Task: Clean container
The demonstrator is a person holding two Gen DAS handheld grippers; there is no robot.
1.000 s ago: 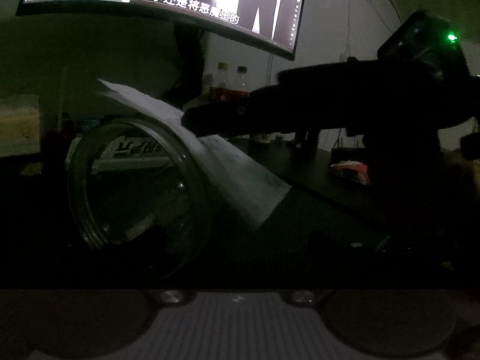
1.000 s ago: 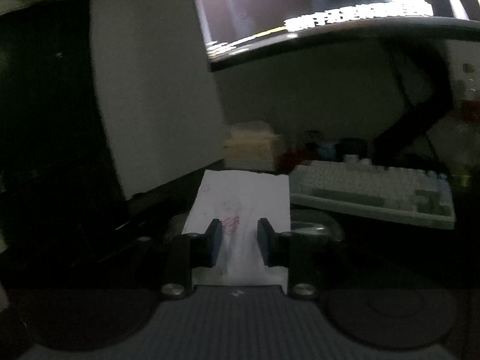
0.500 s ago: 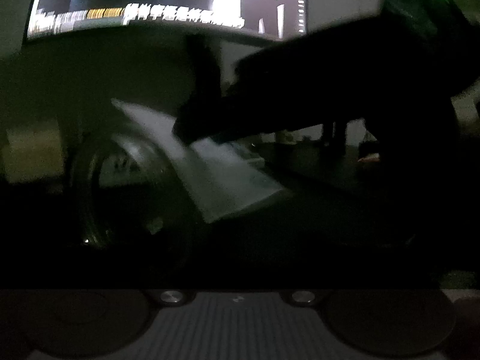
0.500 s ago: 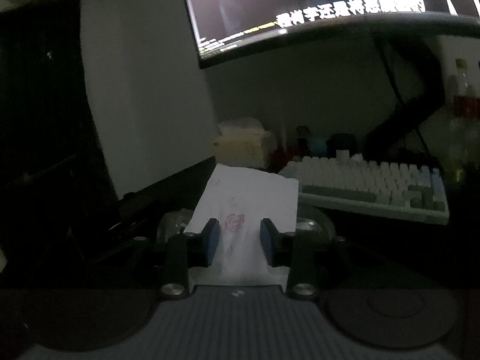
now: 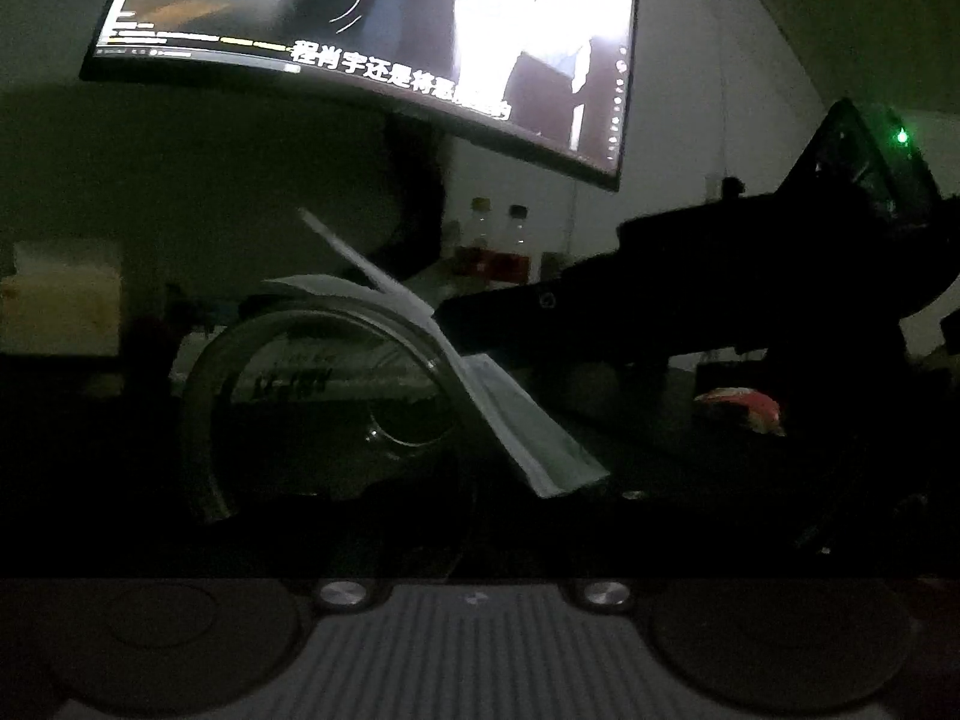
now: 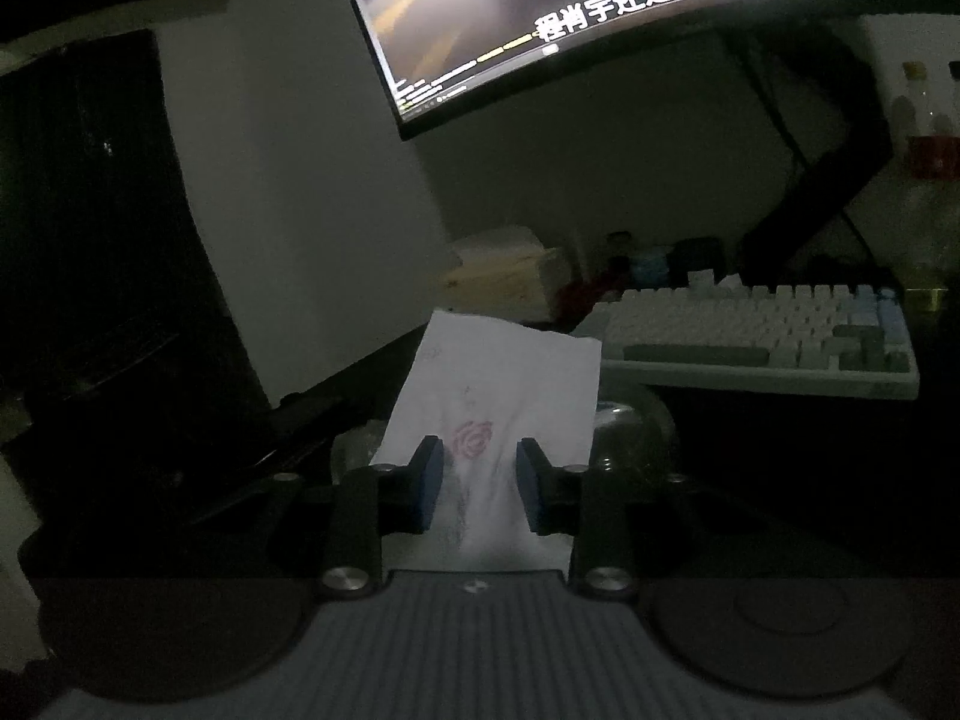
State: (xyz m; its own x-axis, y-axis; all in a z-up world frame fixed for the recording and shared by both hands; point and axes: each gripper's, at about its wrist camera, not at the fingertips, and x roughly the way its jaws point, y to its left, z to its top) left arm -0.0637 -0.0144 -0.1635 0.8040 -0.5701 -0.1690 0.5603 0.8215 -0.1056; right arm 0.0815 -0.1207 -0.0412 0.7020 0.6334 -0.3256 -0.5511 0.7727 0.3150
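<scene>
Here, clear round container [image 5: 312,408] on its side, left fingers together unseen, right fingers [image 6: 429,480] closing on white tissue [image 6: 498,384].

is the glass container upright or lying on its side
On its side: in the left wrist view the glass container shows its round mouth facing the camera, with the paper towel draped across its rim.

One glass jar [image 5: 312,396], one paper tissue [image 6: 498,402], one monitor [image 5: 372,30], one keyboard [image 6: 762,336], two bottles [image 5: 480,234] [image 5: 517,237], one tissue box [image 6: 504,276], and one red wrapper [image 5: 741,405] on the worktop [image 5: 648,420]. Two tongs; only the right tongs [image 6: 478,483] show.
</scene>
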